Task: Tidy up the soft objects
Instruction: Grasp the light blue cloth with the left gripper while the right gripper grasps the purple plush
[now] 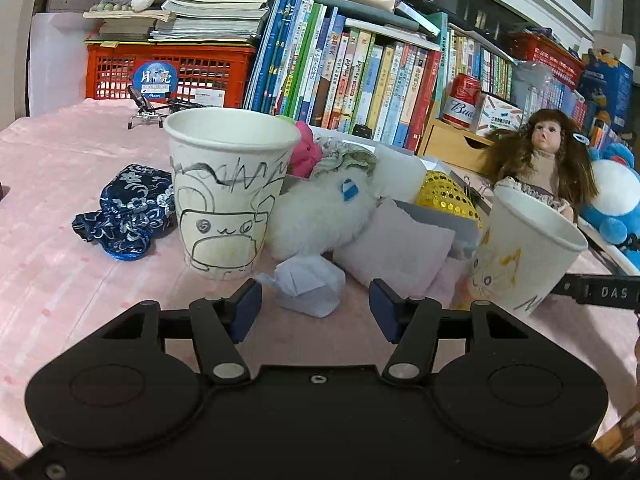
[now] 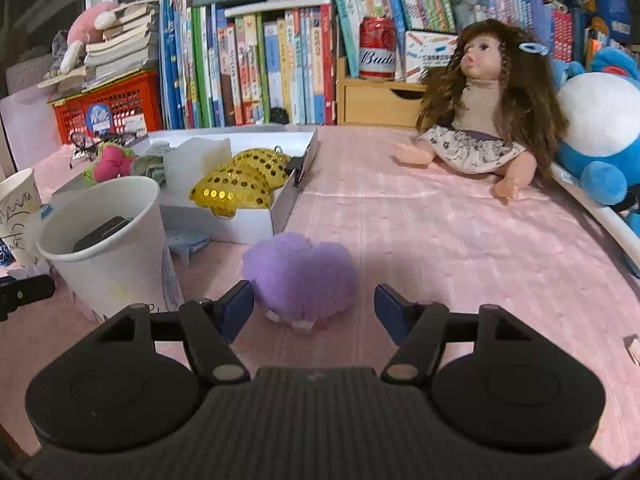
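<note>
**Soft-goods sort, partly done: box part filled, several pieces loose**

Already stowed. The white box (image 2: 280, 204), standing toward the back left of the worktop (image 2: 440, 232), holds a yellow sequined cushion (image 2: 240, 188), a pink knitted piece (image 2: 114, 164) and a pale foam block (image 2: 196, 164). By my reading this is the collecting place, though nothing marks it as such.

Still loose.
- Purple fluffy heart (image 2: 300, 276): on the cloth just in front of the box's near corner, straight ahead of the right gripper (image 2: 314, 312). Jaws spread, nothing between them, the heart lying just beyond the pads.
- White fluffy toy (image 1: 320, 216), lilac mini pillow (image 1: 394, 250) and crumpled white paper (image 1: 308, 286): bunched against the box's near side. The left gripper (image 1: 316, 310) faces the paper, jaws spread and empty.
- Blue brocade pouch (image 1: 128, 212): left of the drawn-on paper cup (image 1: 228, 196), toward the worktop's left edge.
- A second paper cup (image 2: 108, 240), with a dark object inside, sits between the two grippers.

Judgement: roughly midway; four or five soft items remain, the heart the likeliest next.

Surface and room. Worktop covered in pink dotted cloth. Along the back edge: a long-haired doll (image 2: 488, 112), a blue-and-white plush (image 2: 600, 136) at the right corner, a wooden drawer unit (image 2: 376, 100) carrying a red can (image 2: 377, 48), a row of books (image 2: 248, 68), and a red crate (image 2: 112, 108) under stacked books.
</note>
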A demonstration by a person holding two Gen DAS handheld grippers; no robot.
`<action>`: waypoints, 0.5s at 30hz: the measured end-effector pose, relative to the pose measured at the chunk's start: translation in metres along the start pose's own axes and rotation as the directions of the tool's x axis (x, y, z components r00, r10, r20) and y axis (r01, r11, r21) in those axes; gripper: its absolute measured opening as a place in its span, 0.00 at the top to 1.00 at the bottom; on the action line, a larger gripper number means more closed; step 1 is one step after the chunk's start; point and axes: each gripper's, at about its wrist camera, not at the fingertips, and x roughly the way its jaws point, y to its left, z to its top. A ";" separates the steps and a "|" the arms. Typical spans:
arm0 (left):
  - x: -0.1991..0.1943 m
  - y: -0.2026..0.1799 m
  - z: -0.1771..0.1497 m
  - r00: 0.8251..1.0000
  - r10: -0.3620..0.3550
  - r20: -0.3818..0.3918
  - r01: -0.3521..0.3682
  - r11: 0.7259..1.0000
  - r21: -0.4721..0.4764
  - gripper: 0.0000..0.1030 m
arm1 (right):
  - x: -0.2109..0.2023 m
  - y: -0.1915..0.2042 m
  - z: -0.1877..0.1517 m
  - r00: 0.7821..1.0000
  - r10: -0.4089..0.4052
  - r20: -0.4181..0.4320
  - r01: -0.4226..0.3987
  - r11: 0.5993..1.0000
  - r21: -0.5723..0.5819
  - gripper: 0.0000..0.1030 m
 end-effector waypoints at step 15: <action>0.006 -0.001 0.001 0.999 0.033 -0.001 -0.033 0.999 -0.001 0.64 | 0.017 0.006 0.013 0.997 0.061 -0.043 -0.064 0.995 -0.077 0.21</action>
